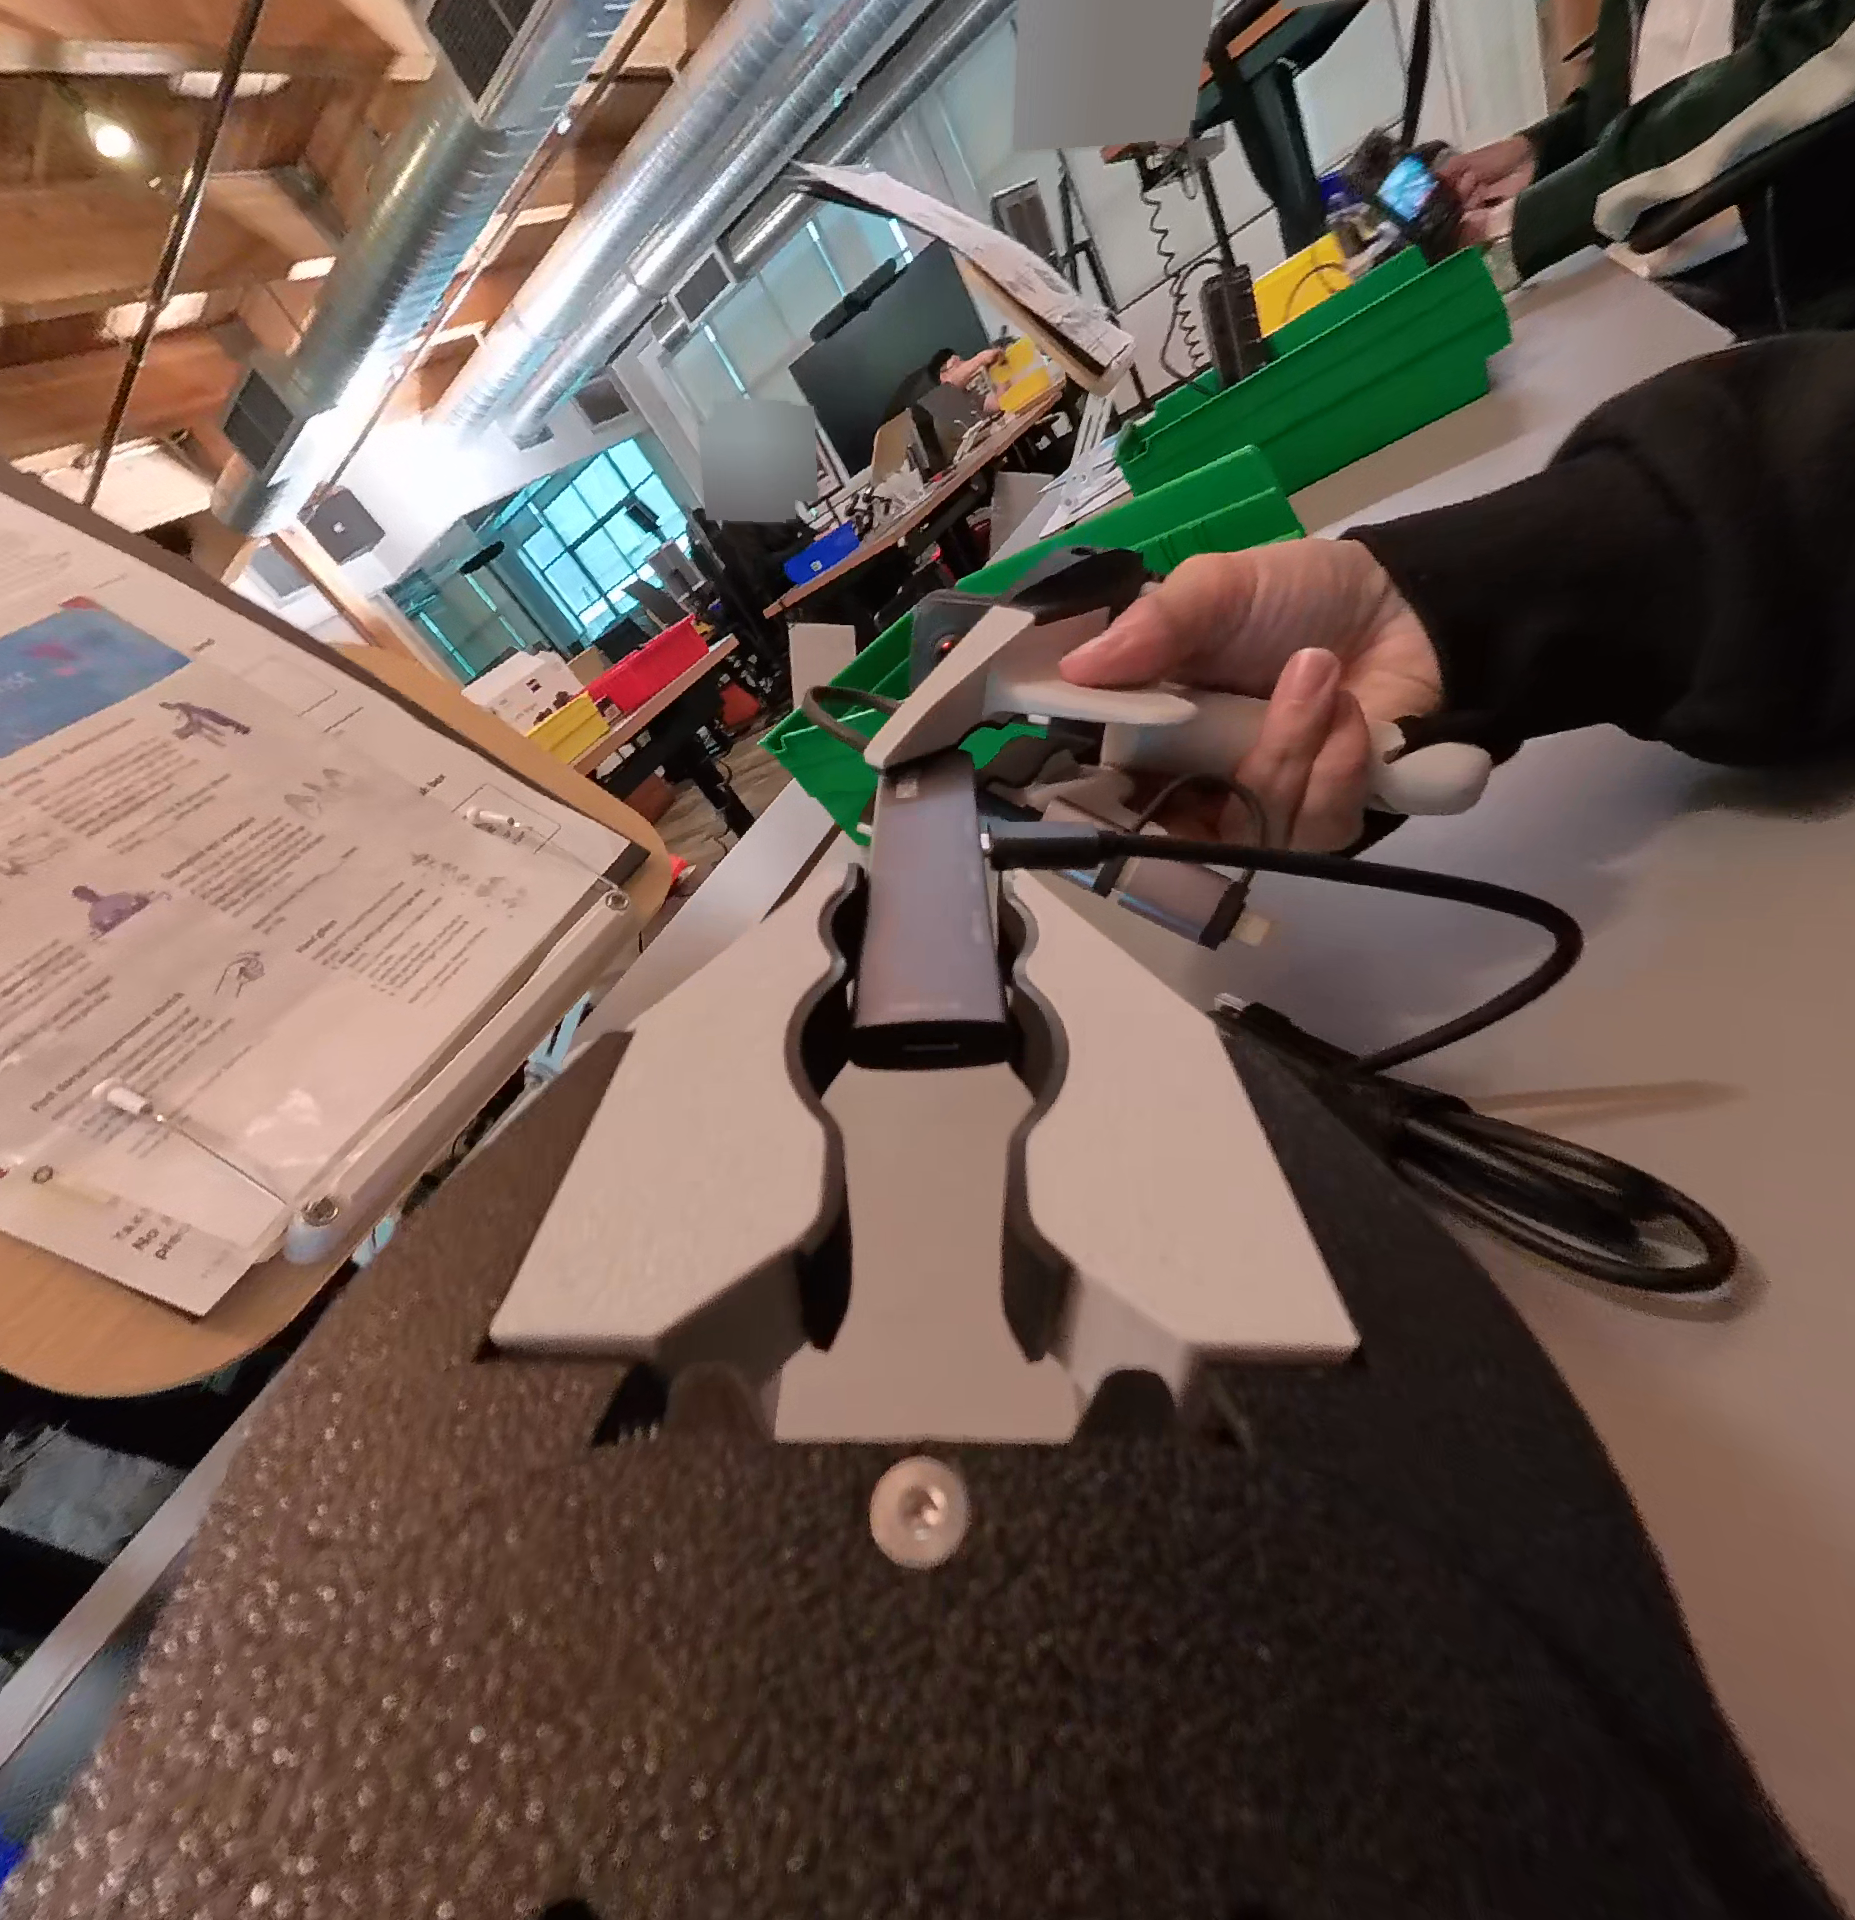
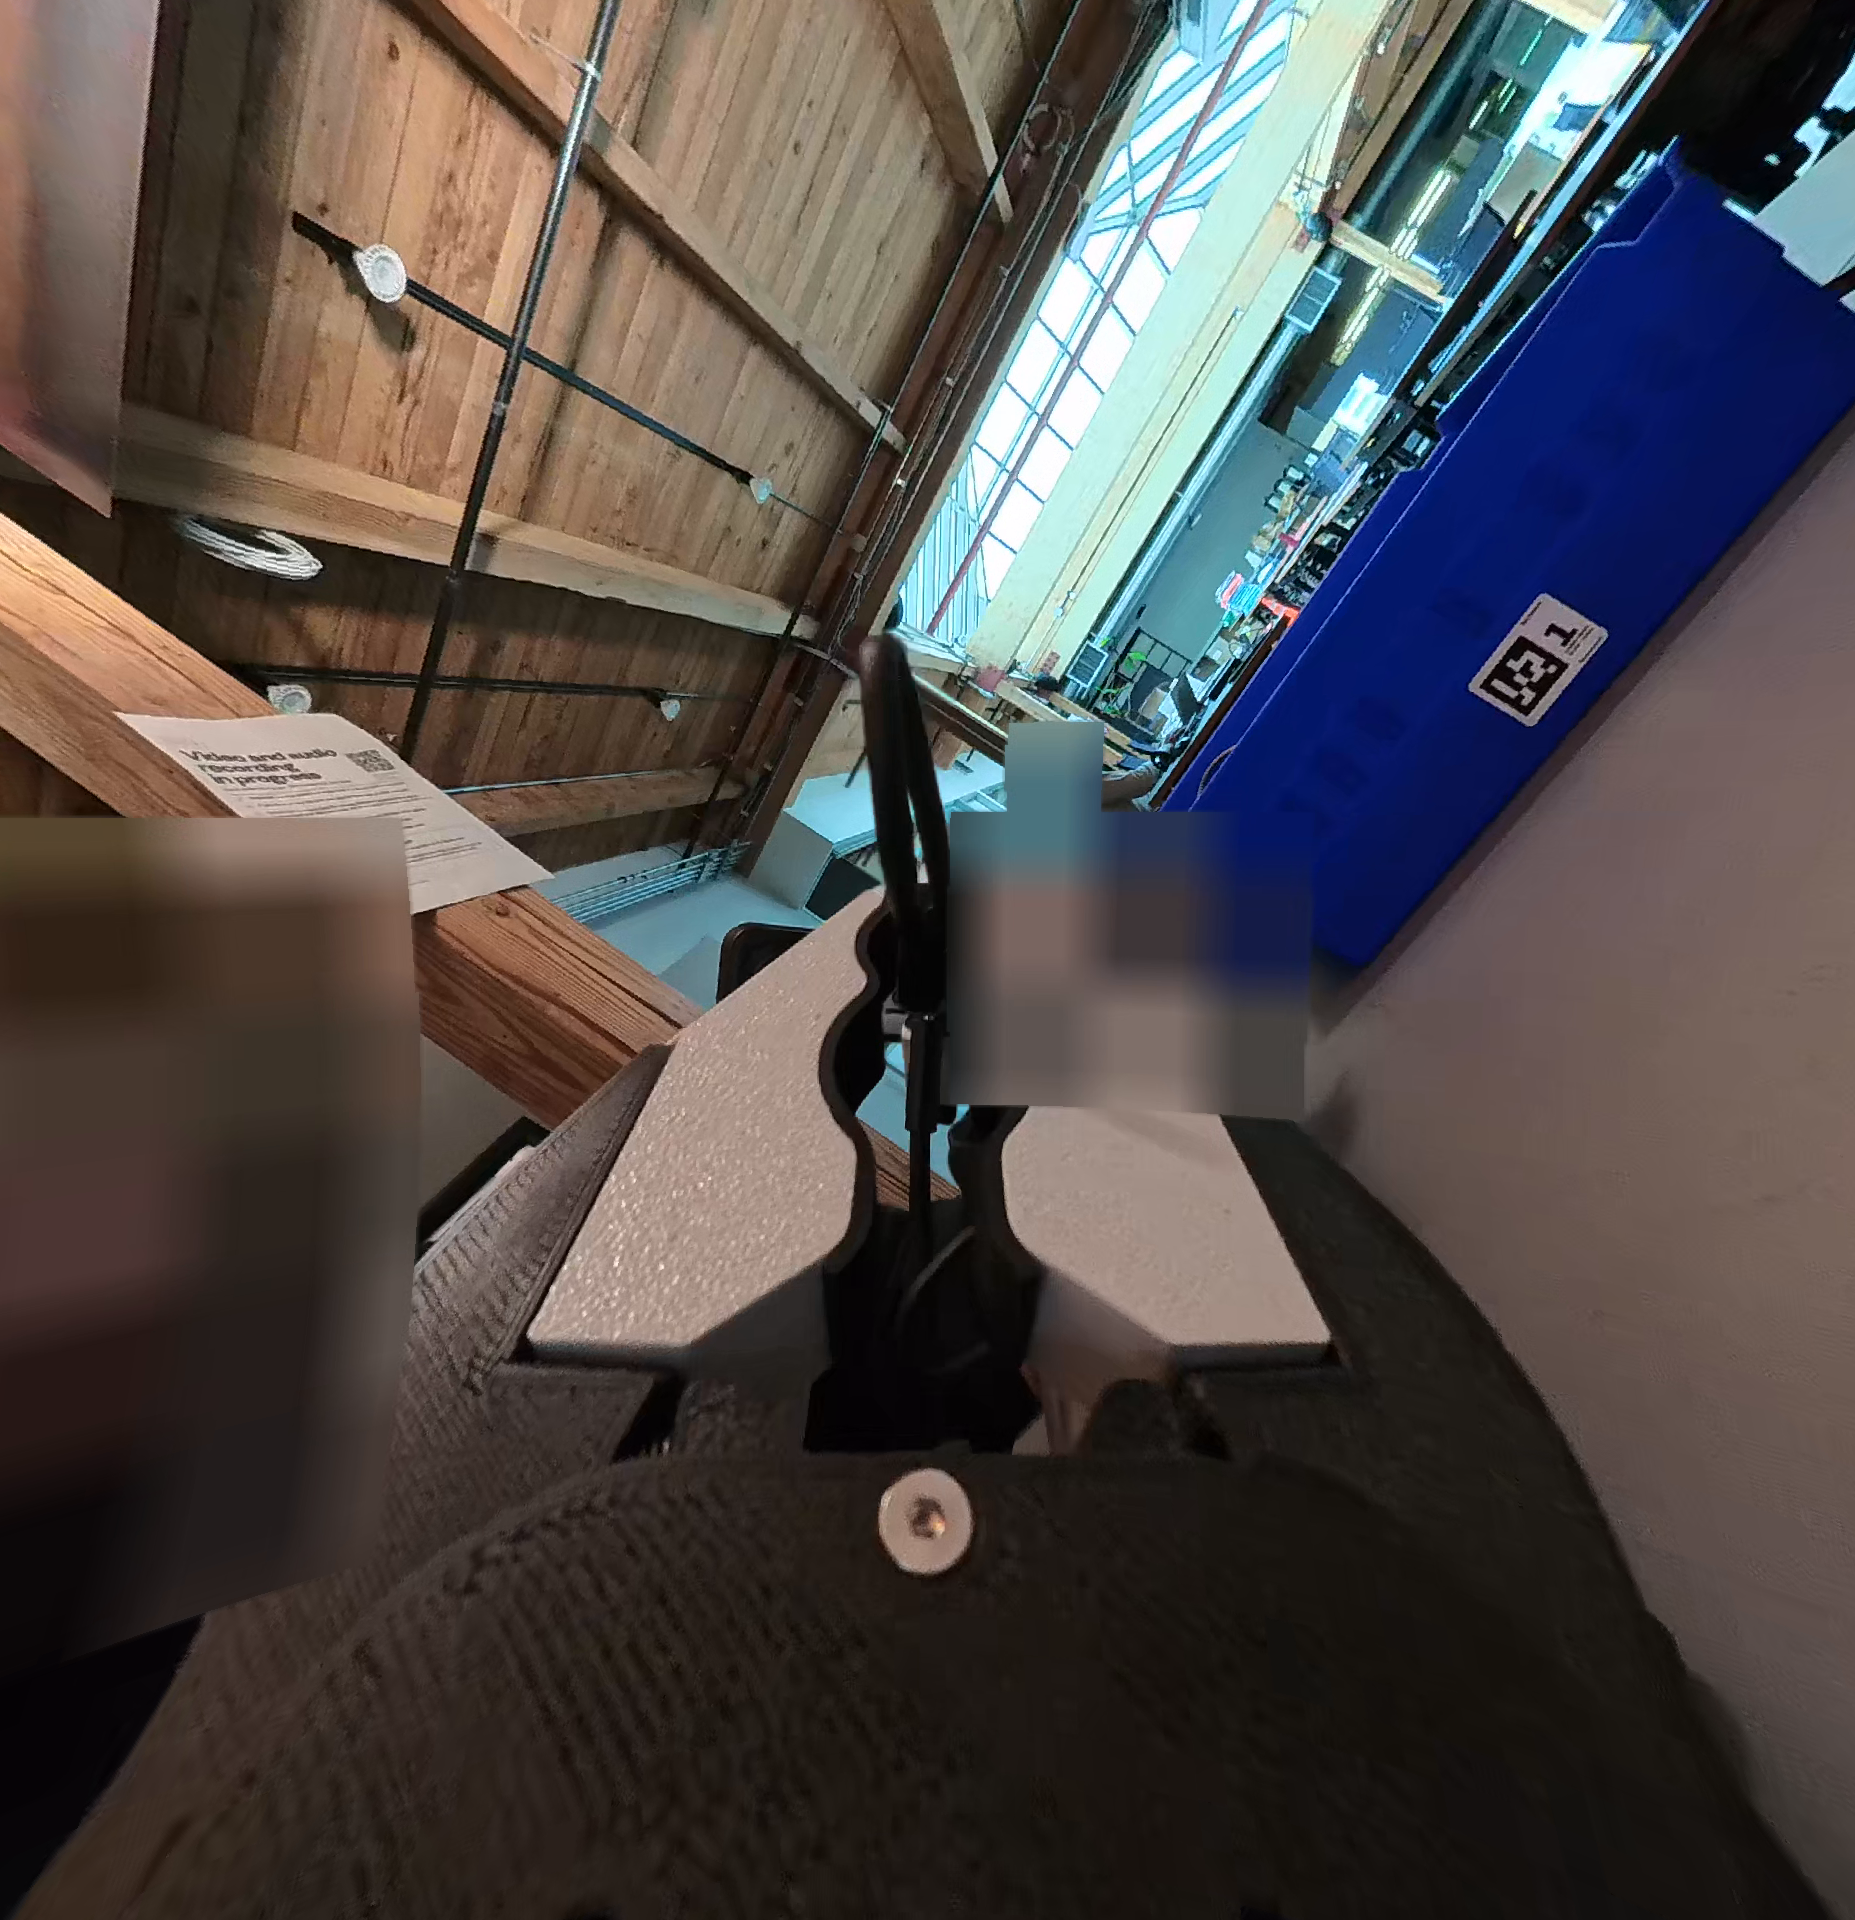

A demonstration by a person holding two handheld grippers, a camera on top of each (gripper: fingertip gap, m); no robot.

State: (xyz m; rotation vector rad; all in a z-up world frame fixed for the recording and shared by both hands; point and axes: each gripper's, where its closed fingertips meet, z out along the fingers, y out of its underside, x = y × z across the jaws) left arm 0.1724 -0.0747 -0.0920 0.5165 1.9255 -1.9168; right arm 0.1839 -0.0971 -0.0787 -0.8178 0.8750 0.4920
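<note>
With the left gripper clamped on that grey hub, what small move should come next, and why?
Probably ease the right gripper gently toward the hub. The left gripper holds the hub off the table, the right one's tip sits at its far end, and a black cable is plugged into its side.

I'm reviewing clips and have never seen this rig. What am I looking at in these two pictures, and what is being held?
No robot here: a person holds a two-finger gripper in each hand, each carrying a camera looking along its fingers. In the left wrist view, the left gripper clamps a slim grey adapter above a grey table; a black cable is plugged into its side. Beyond it, a hand holds the right gripper. Green bins stand behind. In the right wrist view, the right gripper's jaws are nearly closed around a thin black cable loop; a blurred patch hides part.
</note>
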